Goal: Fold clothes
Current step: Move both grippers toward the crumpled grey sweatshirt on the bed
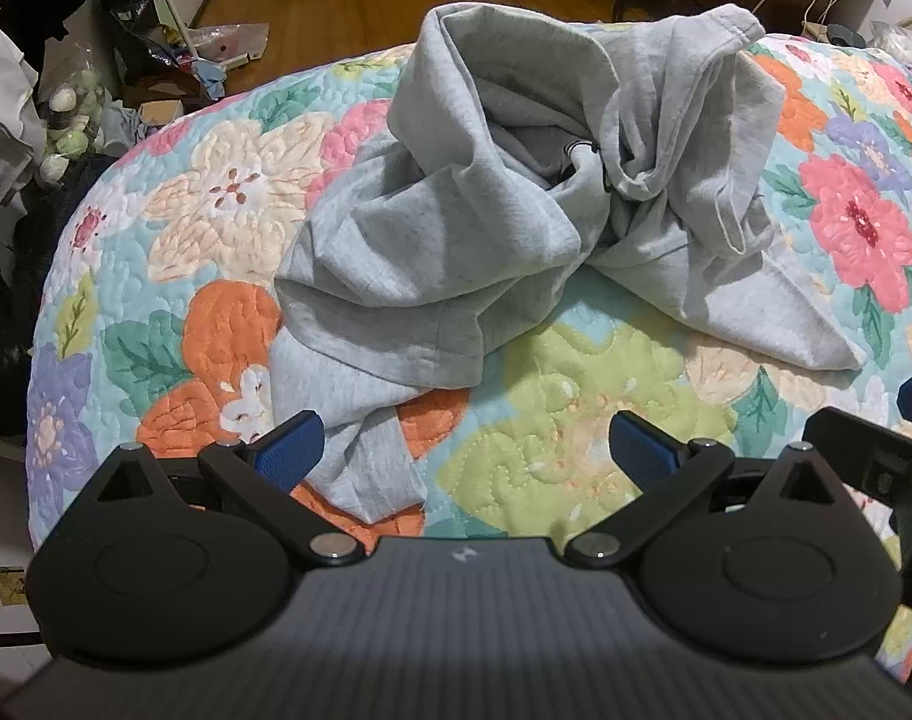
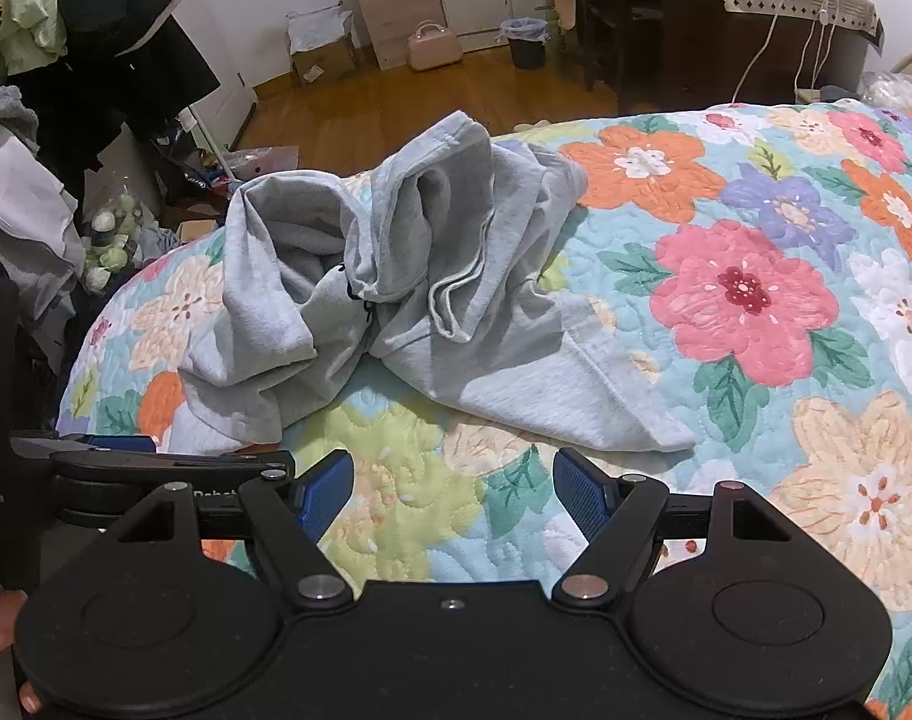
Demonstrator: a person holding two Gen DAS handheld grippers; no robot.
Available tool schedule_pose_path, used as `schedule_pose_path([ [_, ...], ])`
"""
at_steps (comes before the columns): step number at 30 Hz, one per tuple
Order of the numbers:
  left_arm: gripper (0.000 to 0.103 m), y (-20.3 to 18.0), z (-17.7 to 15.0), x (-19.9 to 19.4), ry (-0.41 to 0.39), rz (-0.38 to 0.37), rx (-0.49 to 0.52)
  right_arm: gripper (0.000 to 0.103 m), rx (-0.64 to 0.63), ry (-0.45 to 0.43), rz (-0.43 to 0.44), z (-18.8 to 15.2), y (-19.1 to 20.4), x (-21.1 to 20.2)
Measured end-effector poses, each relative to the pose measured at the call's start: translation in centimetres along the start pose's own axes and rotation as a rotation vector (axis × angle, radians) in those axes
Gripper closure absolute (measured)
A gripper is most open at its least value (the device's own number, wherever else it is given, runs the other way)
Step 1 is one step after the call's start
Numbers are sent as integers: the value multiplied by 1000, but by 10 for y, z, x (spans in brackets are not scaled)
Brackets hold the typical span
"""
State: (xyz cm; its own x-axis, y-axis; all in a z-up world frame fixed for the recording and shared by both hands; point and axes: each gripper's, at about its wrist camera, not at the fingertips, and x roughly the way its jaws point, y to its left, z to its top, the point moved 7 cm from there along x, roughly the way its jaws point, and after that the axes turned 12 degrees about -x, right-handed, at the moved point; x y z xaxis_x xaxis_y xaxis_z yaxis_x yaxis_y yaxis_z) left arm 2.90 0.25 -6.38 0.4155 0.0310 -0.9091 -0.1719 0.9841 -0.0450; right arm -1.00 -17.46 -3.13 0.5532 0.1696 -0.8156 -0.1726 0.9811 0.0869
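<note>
- Both pairs of jaws stand wide apart and hold nothing: the left gripper point(image 1: 465, 450) sits low in its own view, its blue pads point(image 1: 291, 447) spread, and the right gripper point(image 2: 453, 495) shows the same open stance at the bottom of its view.
- Between the left gripper's fingers, toward the left pad, lies a loose strip of the grey garment point(image 1: 504, 198); whether cloth and pad touch cannot be told.
- The garment lies in a crumpled heap on the floral quilt point(image 1: 606, 438), filling the centre and upper middle of the left view and the left-centre of the right view point(image 2: 396, 300).
- It looks like a light grey jersey-knit piece, perhaps a T-shirt, though its exact kind is hard to tell while bunched. A stitched hem stands up at the top of the heap, a flat corner point(image 2: 654, 429) stretches toward the lower right, and a bit of dark marking peeks from the central fold.
- Handling, as a judgement: it should be light, soft and limp, holding no shape when lifted, and it will likely drag on the quilted surface. It is neither fragile nor slippery.
- Best holds are probably the doubled, stitched edges: the flat corner nearest the right gripper, and the hemmed edge point(image 1: 390, 354) at the lower left of the heap for the left gripper.
- Pinching a single layer matters, since bunched folds could come up together.
- Folding has not begun; the heap must first be spread flat.
</note>
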Motion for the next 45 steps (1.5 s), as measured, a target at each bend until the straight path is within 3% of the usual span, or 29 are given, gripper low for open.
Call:
schedule_pose_path([
  [38, 0, 1, -1, 1, -1, -2, 19, 25, -3, -1, 13, -4, 7, -3],
  [45, 0, 10, 4, 3, -11, -59, -10, 25, -25, -43, 57, 2, 9, -2],
])
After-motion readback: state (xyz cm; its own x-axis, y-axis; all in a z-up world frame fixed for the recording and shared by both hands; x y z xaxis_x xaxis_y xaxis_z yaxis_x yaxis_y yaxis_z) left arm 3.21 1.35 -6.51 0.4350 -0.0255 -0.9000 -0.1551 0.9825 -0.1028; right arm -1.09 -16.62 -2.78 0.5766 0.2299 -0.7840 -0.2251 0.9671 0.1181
